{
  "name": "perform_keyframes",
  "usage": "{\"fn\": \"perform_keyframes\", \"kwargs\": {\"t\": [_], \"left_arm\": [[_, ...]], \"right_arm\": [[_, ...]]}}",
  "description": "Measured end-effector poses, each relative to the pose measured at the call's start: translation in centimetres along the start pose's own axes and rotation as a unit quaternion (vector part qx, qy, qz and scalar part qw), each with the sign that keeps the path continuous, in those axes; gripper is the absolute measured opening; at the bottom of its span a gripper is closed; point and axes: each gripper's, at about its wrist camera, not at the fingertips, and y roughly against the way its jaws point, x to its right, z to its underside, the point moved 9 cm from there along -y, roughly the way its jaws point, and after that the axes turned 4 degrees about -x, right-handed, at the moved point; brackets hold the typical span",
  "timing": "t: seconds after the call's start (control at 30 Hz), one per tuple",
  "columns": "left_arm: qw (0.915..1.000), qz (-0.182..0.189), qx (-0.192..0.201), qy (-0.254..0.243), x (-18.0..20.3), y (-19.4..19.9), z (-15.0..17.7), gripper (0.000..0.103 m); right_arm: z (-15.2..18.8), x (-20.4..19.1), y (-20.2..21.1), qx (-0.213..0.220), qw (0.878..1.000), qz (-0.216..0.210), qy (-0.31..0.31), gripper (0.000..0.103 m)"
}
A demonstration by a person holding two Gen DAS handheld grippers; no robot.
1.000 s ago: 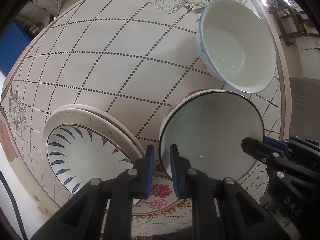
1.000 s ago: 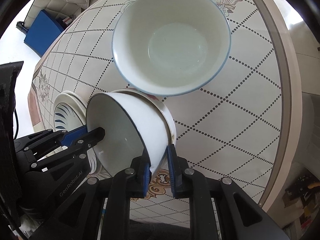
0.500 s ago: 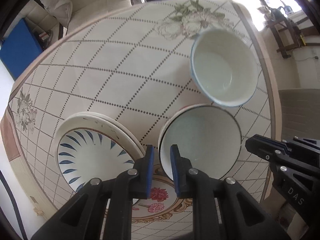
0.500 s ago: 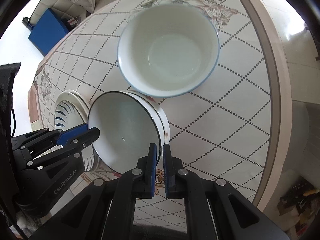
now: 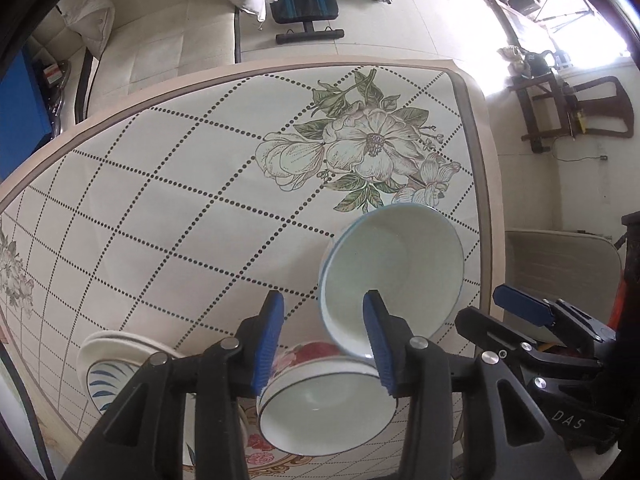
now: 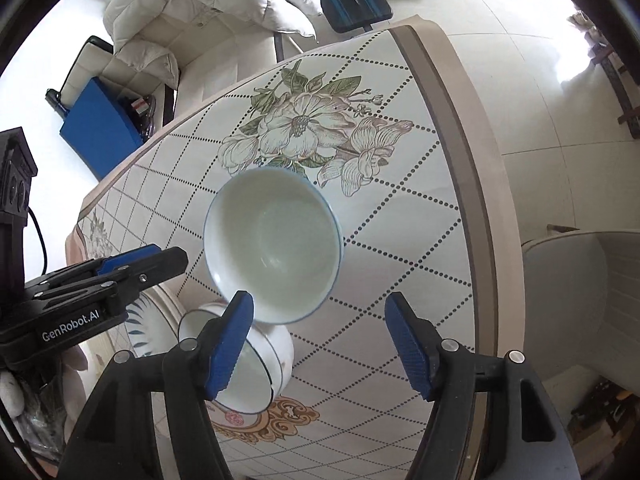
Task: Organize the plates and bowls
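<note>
A large white bowl with a blue rim point(image 5: 394, 268) point(image 6: 274, 246) stands on the table. Just nearer, a dark-rimmed white bowl point(image 5: 328, 412) point(image 6: 240, 368) sits nested in a red-flowered bowl point(image 5: 308, 354). A stack of plates with blue leaf marks point(image 5: 106, 364) point(image 6: 150, 328) lies to the left. My left gripper point(image 5: 324, 340) is open and empty, raised above the nested bowls. My right gripper point(image 6: 320, 340) is open and empty, raised near the blue-rimmed bowl's near edge. Each gripper shows in the other's view, the right point(image 5: 528, 312) and the left point(image 6: 140, 260).
The table point(image 5: 180, 184) has a dotted diamond cloth with flower prints; its right edge point(image 6: 472, 184) is close to the bowls. A sofa with pillows point(image 6: 208, 8), a weight bench point(image 5: 304, 0) and a chair point(image 5: 576, 108) stand on the floor beyond.
Both grippers opened and pulled up and back from the table. The dark-rimmed bowl, held tilted by the right gripper a second ago, now rests in the flowered bowl.
</note>
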Motion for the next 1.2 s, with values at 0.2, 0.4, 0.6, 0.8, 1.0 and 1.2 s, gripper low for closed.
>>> {"fn": "perform_keyframes", "kwargs": {"t": [0.2,0.4,0.6,0.8,1.0,1.2], "left_arm": [[0.9998,0.009,-0.018,-0.005,0.5,-2.0,-1.5,0.039],[0.9996,0.003,-0.023,-0.016,0.9,-2.8,-2.3,0.037],[0.9993,-0.013,-0.023,-0.026,0.9,-2.9,-2.6,0.036],[0.9987,-0.019,-0.029,-0.037,1.1,-3.6,-2.5,0.030],[0.9977,-0.042,-0.031,-0.044,0.9,-4.5,-1.8,0.013],[0.9983,-0.042,-0.023,-0.033,0.3,-4.4,-1.8,0.008]], "right_arm": [[-2.4,0.1,-2.4,-0.012,1.000,-0.003,-0.017,0.057],[-3.4,-0.3,-4.1,-0.027,1.000,0.005,-0.010,0.051],[-3.7,-0.5,-5.0,-0.036,0.999,0.011,-0.008,0.043],[-3.7,-0.6,-5.7,-0.041,0.999,0.019,-0.008,0.039],[-3.6,-0.4,-6.1,-0.048,0.998,0.027,-0.005,0.025],[-3.4,-0.1,-6.6,-0.056,0.997,0.058,0.006,0.009]]}}
